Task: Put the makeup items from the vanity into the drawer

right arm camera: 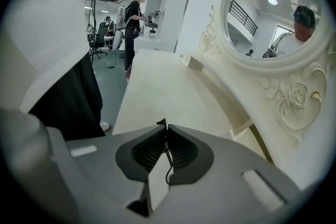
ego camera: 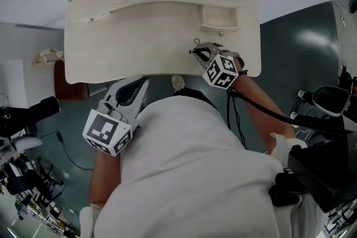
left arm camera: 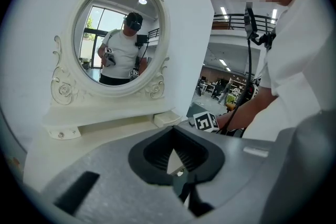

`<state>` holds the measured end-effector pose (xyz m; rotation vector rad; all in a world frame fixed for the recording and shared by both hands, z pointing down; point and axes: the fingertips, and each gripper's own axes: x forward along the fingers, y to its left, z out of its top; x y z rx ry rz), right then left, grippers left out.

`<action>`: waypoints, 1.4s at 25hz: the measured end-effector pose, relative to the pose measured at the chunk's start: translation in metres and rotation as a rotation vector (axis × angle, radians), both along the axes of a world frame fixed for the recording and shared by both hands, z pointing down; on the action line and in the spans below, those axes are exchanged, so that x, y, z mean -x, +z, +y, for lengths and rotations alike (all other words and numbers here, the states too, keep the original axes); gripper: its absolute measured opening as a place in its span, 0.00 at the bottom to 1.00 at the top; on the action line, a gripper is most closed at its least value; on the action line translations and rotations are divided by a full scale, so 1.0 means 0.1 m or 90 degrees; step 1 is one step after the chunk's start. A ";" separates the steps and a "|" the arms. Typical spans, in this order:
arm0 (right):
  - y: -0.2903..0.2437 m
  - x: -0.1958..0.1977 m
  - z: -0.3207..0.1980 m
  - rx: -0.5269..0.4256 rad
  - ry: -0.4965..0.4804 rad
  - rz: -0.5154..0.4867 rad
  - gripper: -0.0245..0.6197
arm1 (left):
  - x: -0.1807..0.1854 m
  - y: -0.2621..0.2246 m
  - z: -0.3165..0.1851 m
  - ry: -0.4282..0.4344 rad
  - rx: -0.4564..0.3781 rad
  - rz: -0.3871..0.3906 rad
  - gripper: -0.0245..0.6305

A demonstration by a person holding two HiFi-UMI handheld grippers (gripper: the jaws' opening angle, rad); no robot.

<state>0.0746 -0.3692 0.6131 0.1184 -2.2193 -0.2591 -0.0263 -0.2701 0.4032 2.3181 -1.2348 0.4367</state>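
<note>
The white vanity top lies bare below its oval mirror; I see no loose makeup items on it. A small drawer at the right under the mirror stands pulled out, and it also shows as the drawer in the left gripper view. My right gripper hovers over the vanity's right front, just short of that drawer. Its jaws are shut on a thin black wire-like item, whose loop pokes out past the tips. My left gripper hangs off the vanity's front edge, shut, with nothing in it.
The vanity's front edge runs just ahead of my body. A dark teal floor lies to the right. Camera stands and cables crowd the right, more gear the left. A person stands far off in the room.
</note>
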 end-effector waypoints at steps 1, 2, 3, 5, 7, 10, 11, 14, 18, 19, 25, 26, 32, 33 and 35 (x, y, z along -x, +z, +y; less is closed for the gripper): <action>-0.06 -0.01 0.02 0.005 -0.003 -0.004 0.06 | -0.02 0.00 -0.02 0.003 -0.001 0.001 0.04; -0.13 -0.02 0.03 0.009 -0.006 -0.008 0.06 | -0.04 0.00 -0.04 0.006 -0.002 0.002 0.04; -0.21 -0.04 0.04 0.012 -0.008 -0.012 0.06 | -0.07 0.00 -0.07 0.009 -0.003 0.003 0.04; -0.37 -0.08 0.03 0.015 -0.010 -0.021 0.06 | -0.11 0.01 -0.11 0.016 -0.004 0.006 0.04; -0.53 -0.12 -0.02 0.015 -0.010 -0.027 0.06 | -0.15 0.02 -0.15 0.022 -0.005 0.008 0.04; -0.76 -0.21 -0.15 0.013 0.001 -0.034 0.06 | -0.21 0.00 -0.20 0.033 -0.008 0.011 0.04; -0.83 -0.25 -0.21 0.013 0.007 -0.037 0.06 | -0.23 -0.02 -0.21 0.037 -0.010 0.011 0.04; -0.95 -0.36 -0.46 0.005 0.029 -0.039 0.06 | -0.26 -0.04 -0.24 0.038 -0.012 0.013 0.04; -0.94 -0.48 -0.83 -0.005 0.048 -0.022 0.06 | -0.24 -0.04 -0.27 0.036 -0.012 0.010 0.04; -0.91 -0.50 -0.91 -0.005 0.052 -0.016 0.06 | -0.23 -0.04 -0.27 0.035 -0.012 0.008 0.04; -0.63 -0.56 -1.28 0.021 0.068 0.008 0.06 | -0.09 -0.01 -0.27 0.009 -0.002 -0.002 0.04; -0.58 -0.57 -1.33 0.026 0.067 0.015 0.06 | -0.07 0.00 -0.28 0.005 0.000 -0.003 0.04; -0.25 -0.55 -1.52 0.045 0.062 0.051 0.06 | 0.06 0.01 -0.30 -0.011 0.007 -0.014 0.04; -0.21 -0.55 -1.54 0.049 0.061 0.057 0.06 | 0.07 0.01 -0.31 -0.014 0.008 -0.015 0.04; -0.14 -0.54 -1.56 0.056 0.058 0.070 0.06 | 0.10 0.01 -0.33 -0.017 0.010 -0.017 0.04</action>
